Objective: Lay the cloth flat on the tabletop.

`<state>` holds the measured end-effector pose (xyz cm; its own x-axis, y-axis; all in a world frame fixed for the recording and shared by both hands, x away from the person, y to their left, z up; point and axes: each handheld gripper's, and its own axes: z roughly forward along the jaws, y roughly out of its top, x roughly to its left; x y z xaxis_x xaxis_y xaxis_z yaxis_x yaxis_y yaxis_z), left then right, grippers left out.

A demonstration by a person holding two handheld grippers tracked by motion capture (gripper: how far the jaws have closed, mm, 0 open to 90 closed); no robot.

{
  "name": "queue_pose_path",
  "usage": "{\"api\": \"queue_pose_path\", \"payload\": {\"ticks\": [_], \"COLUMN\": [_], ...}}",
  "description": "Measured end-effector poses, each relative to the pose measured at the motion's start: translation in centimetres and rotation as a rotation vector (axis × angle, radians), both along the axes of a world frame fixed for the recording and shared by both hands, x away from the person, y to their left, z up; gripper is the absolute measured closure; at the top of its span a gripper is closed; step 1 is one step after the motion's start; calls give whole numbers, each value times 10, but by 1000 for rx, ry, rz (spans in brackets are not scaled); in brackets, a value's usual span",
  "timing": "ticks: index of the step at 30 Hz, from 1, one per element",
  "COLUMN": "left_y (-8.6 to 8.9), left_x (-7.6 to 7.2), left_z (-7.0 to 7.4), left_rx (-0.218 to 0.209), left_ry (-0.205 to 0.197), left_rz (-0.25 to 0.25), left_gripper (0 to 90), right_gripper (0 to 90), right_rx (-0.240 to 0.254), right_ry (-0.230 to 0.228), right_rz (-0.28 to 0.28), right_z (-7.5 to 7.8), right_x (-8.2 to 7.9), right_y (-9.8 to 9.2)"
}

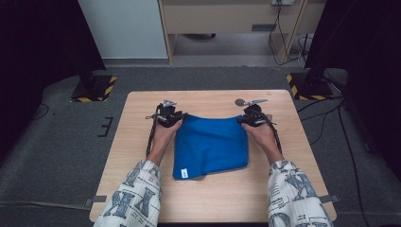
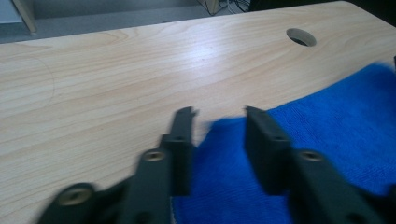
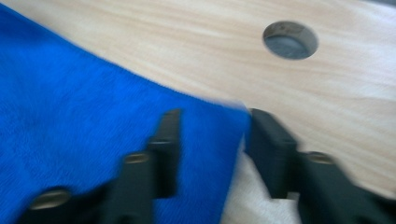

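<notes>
Patterned sleeves enter from the near edge of the desk, each hand carrying black tongs to a far corner of a folded blue cloth lying at the desk's centre. The left tongs stand parted, released, straddling the cloth's corner without pinching it. The right tongs are likewise spread, one jaw over the fabric, the other on bare wood near a cable hole. The risk, by judgement: the loose corners may spring or slide as the tongs lift away, undoing the fold, or a jaw may snag the pile and drag the cloth askew.
</notes>
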<state>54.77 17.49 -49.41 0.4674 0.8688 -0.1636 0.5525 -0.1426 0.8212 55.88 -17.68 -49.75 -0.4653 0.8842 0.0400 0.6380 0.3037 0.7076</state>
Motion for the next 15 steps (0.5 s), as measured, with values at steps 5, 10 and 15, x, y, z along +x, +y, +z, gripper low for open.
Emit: {"api": "queue_pose_path", "payload": {"ticks": [5, 10, 15], "left_y": [2, 2, 0], "left_x": [-1, -7, -17], "left_z": [4, 15, 27], "left_rx": [-20, -5, 6], "left_ry": [-32, -70, -50], "left_rz": [6, -16, -42], "left_gripper": [346, 263, 184], "right_gripper": [321, 191, 162], "right_rx": [-8, 10, 17], "right_ry": [-36, -76, -98], "right_rz": [-25, -22, -1], "right_z": [4, 15, 24], "right_x": [0, -6, -17], "right_y": [1, 0, -1]}}
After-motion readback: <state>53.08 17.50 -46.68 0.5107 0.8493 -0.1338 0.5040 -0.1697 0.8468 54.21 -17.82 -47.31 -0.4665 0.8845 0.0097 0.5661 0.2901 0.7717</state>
